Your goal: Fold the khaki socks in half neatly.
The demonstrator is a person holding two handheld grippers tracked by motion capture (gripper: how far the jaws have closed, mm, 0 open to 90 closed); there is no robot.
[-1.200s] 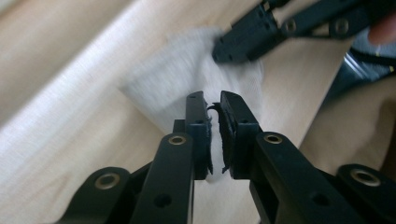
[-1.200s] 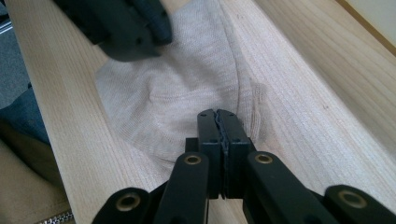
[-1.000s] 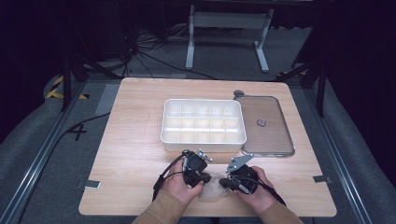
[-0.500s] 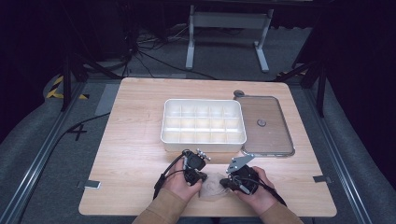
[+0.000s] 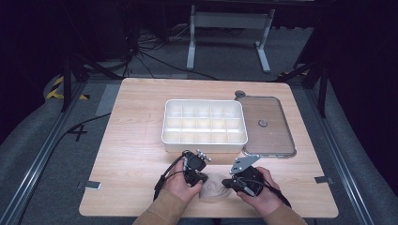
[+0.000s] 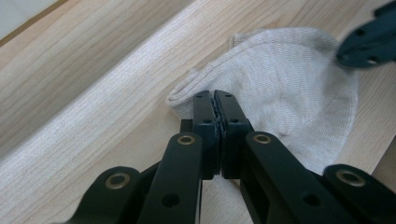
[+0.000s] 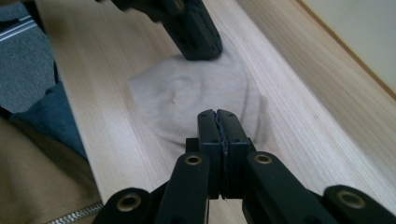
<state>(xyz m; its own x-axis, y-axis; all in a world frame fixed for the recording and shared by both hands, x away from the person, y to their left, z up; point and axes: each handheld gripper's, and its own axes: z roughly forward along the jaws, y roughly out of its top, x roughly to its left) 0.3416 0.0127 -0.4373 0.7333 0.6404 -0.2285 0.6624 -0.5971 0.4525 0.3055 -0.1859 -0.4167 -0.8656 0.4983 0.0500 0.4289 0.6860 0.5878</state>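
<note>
high view: a pale sock (image 5: 213, 188) lies crumpled on the tabletop (image 5: 131, 154) near its front edge, between the left tongs (image 5: 201, 177) and the right tongs (image 5: 230, 183). left gripper view: the left tongs (image 6: 215, 100) are closed on the sock's (image 6: 289, 88) folded edge. right gripper view: the right tongs (image 7: 218, 117) are closed on the sock's (image 7: 187, 100) near edge.
</note>
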